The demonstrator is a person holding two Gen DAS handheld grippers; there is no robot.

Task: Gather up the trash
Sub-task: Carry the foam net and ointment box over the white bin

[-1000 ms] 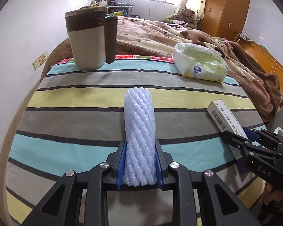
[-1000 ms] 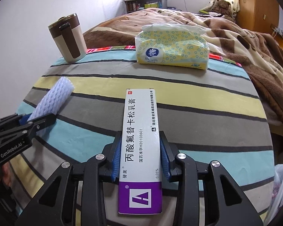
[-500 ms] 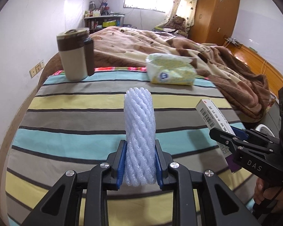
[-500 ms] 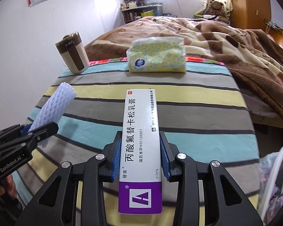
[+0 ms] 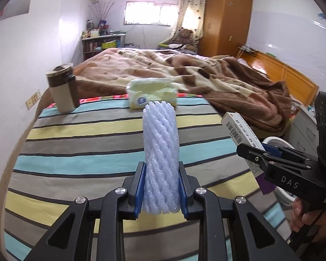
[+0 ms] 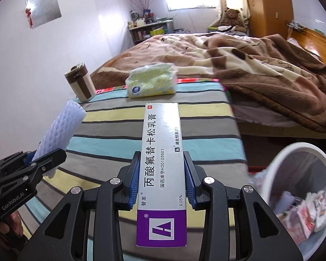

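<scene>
White foam netting [image 5: 160, 158], rolled into a tube, is standing clenched between the jaws of the left gripper [image 5: 160, 187], sticking out ahead of them above the striped tabletop [image 5: 76, 152]. The right gripper [image 6: 162, 180] is grasping a medicine box [image 6: 162, 169] lengthwise between its jaws, with the white trash bin [image 6: 297, 187] lying just to their right, and a mug [image 6: 80, 82] and tissue pack [image 6: 152, 83] sitting well beyond the jaws.
</scene>
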